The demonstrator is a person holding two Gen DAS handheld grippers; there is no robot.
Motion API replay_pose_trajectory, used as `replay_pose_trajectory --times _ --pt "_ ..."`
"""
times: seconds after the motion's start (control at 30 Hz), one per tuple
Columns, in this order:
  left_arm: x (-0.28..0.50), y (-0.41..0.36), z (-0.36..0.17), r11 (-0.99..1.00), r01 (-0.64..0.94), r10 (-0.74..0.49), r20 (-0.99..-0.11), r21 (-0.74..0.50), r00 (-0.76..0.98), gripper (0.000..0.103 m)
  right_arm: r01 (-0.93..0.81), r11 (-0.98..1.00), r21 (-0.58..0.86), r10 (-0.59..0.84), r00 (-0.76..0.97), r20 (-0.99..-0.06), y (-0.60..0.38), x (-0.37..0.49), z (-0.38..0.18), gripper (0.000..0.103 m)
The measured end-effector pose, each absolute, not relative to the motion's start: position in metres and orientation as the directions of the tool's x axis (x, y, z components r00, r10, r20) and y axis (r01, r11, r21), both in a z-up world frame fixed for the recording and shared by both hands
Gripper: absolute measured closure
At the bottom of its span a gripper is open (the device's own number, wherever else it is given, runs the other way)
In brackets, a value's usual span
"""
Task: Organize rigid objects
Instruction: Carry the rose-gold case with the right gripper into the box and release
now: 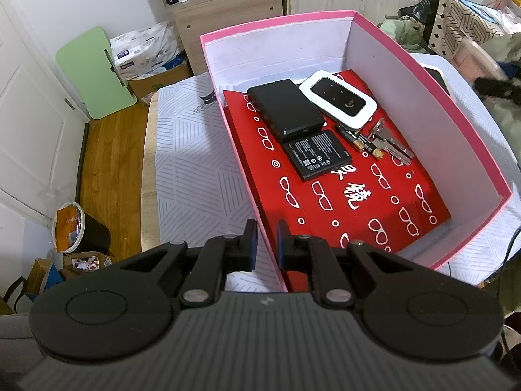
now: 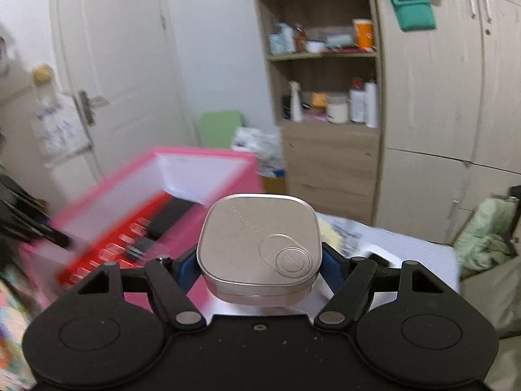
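The left gripper (image 1: 265, 244) has its fingers pinched on the near-left wall of the pink box (image 1: 482, 150), one pad outside and one inside the rim, at about six o'clock in the left wrist view. At nine o'clock a strip of patterned tablecloth (image 1: 192, 169) lies bare between the box and the table edge, with wood floor beyond. Inside the box a red printed case (image 1: 358, 202) covers the floor; on it, from ten toward two o'clock, sit a black device (image 1: 285, 109), a flat battery (image 1: 317, 154), a white router (image 1: 338, 97), small batteries (image 1: 358, 138) and keys (image 1: 390, 143), leaving the near half of the case bare. Only the right wrist view shows the silver square case (image 2: 260, 244), squeezed between the right gripper (image 2: 260, 268) pads, held clear of the table at the view's centre, with the blurred box at nine o'clock and shelves (image 2: 322, 55) at twelve.
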State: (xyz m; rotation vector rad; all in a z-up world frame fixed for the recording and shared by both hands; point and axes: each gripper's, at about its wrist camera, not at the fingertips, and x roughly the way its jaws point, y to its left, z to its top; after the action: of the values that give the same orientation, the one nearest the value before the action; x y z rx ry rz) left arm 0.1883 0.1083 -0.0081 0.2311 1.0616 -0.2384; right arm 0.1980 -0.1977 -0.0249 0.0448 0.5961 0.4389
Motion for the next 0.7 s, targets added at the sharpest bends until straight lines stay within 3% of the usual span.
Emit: replay_pose_trajectory --times 0.13,0.3,0.7 --pt "0.188 0.109 -0.008 0.95 0.305 -0.087 -0.88 0.067 0.467 0.093 -0.438 0.861 0.259 0.507 0.689 -0.518 -0.17 0.192 0.003 0.025" --pt "0.188 0.111 -0.008 0.951 0.304 -0.097 -0.879 0.056 0.467 0.093 -0.457 0.797 0.395 0.602 0.556 -0.573 -0.128 0.209 0.011 0.025" --pt "0.189 0.122 -0.008 0.956 0.292 -0.156 -0.87 -0.014 0.467 0.091 -0.306 0.806 0.507 0.58 0.234 -0.78 -0.039 0.256 -0.059 0.025"
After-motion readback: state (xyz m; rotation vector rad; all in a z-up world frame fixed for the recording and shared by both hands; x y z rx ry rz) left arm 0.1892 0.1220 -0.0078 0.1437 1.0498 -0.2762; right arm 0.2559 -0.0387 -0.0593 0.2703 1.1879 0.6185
